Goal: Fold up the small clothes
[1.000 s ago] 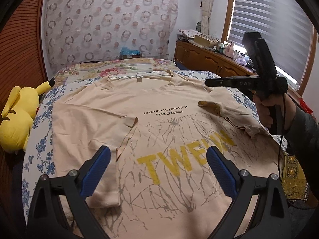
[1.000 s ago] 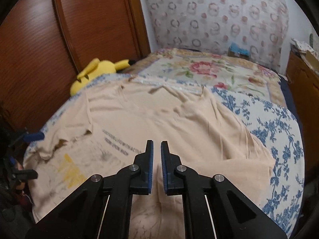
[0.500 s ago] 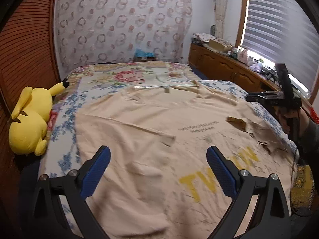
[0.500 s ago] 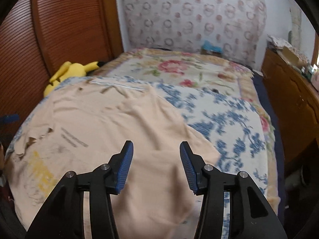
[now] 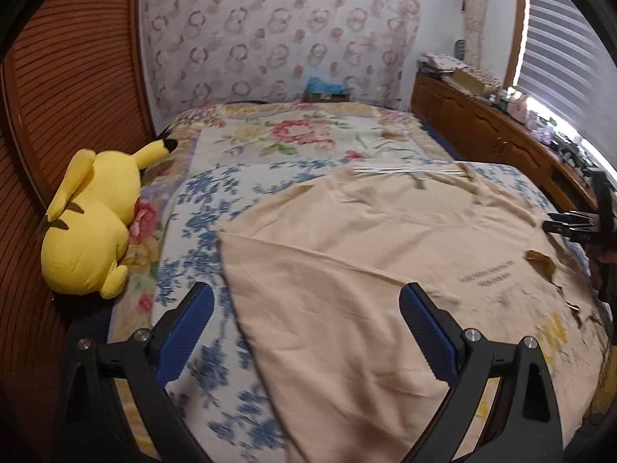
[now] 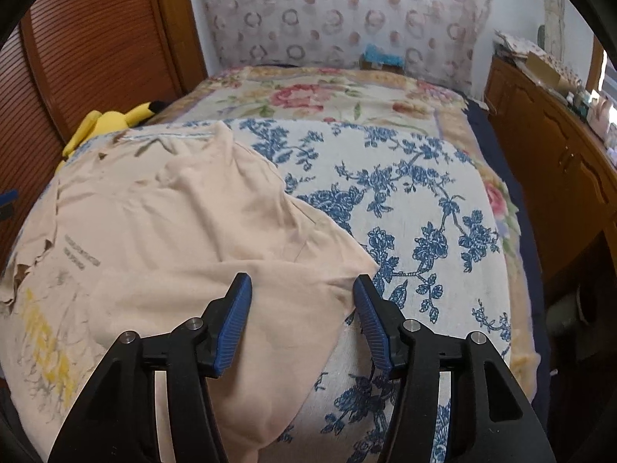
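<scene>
A beige T-shirt (image 5: 378,254) with small dark text and yellow letters lies spread on the bed, both sleeves folded in over the chest. My left gripper (image 5: 304,308) is open and empty above the shirt's left edge. My right gripper (image 6: 302,308) is open and empty above the shirt's right sleeve fold (image 6: 270,254). The right gripper also shows at the right edge of the left wrist view (image 5: 555,223), held in a hand.
A blue-flowered sheet (image 6: 416,200) covers the bed over a floral quilt (image 5: 293,135). A yellow plush toy (image 5: 92,227) lies at the bed's left edge by a wooden headboard wall (image 5: 58,88). A wooden dresser (image 6: 559,146) runs along the right side.
My right gripper has opened from shut and swung right, off the shirt's middle to its right edge. My left gripper has swung left toward the shirt's left edge and stayed open.
</scene>
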A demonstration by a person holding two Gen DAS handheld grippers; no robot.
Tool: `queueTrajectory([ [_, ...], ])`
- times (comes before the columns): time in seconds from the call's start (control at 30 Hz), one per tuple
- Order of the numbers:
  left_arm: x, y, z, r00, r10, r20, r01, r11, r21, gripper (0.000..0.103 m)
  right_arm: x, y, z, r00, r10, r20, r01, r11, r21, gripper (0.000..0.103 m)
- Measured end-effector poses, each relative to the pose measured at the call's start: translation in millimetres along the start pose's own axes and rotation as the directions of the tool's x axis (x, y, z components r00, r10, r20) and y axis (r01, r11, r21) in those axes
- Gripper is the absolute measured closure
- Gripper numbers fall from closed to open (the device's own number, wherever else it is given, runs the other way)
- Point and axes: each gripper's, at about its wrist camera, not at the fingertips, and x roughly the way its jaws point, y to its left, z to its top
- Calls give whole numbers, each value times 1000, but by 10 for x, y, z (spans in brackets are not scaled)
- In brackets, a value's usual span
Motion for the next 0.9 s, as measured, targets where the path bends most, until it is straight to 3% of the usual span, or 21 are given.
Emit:
queueTrajectory([
  [0.27,232,222,67,998,40,-43,-41,999,-31,5,-7,47,-8,998,-61,14,61,998,-5,46],
  [0.47,327,336,169,996,75,-53,-76,997,-23,5,18,24,-53,998,-63,7,63,998,0,40],
  [0.67,417,483,226,998,29,-53,-34,996,-82,17,22,9,-84,998,-62,26,62,998,-3,36],
  [0.73,465,497,243,998,22,-63,-27,996,-86,26,24,9,-89,998,-61,25,61,998,0,36],
  [0.9,585,489,260,996,30,-89,-37,996,-78,31,23,-9,-88,998,-60,24,60,998,4,34],
])
